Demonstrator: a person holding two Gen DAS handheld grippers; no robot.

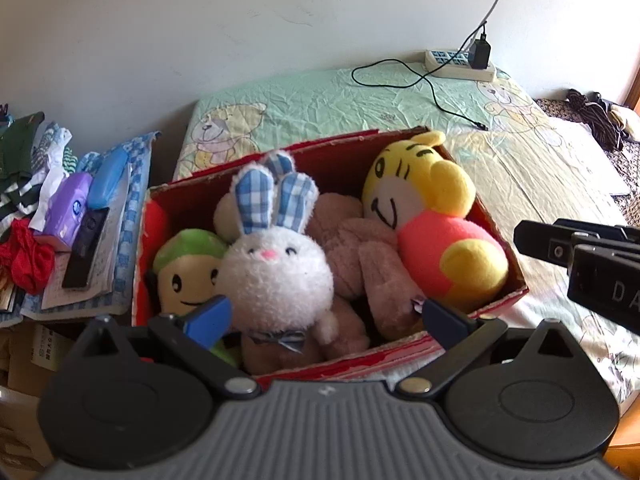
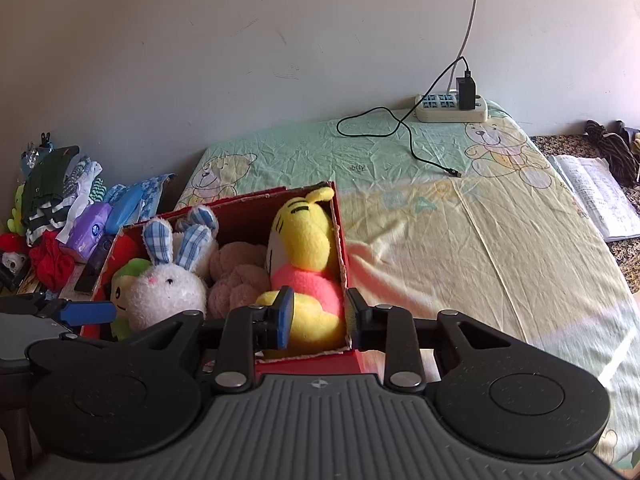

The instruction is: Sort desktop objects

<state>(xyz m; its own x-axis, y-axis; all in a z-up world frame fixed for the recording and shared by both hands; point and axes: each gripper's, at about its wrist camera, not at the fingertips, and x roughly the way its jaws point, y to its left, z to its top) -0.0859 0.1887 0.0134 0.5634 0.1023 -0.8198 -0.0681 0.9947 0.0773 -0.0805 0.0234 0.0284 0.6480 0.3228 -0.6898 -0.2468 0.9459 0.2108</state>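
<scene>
While four plush toys are already sitting packed in the red box (image 1: 500, 236), the sorting is looking nearly finished as far as the toys go. Straight ahead of the left gripper (image 1: 324, 316), whose jaws are standing wide apart and holding nothing, the white rabbit (image 1: 276, 268) with blue checked ears is leaning upright at the near wall of the box. Just to the left of its left finger the green-capped doll (image 1: 188, 268) is peeking out, behind the rabbit the brown plush (image 1: 356, 252) is lying wedged, and off to the front right the yellow tiger (image 1: 432, 220) is filling the right end.

The right gripper (image 2: 318, 318) is hovering at the near right corner of the box: its jaws are standing partly apart, with the tiger's lower body (image 2: 312, 320) showing between them and the right finger outside the box wall. Whether the pads are pressing the plush I cannot tell, so it may be either letting go or about to take hold.

Ahead and to the right of both grippers the bedsheet (image 2: 460, 240) is carrying no loose toys, only a power strip (image 2: 452, 108) with its charger cable (image 2: 404, 132) far forward. Far to the left, a pile of clothes and small items (image 1: 48, 208) is lying beside the box, apparently unsorted; if those count as part of the job, they are what is remaining.
</scene>
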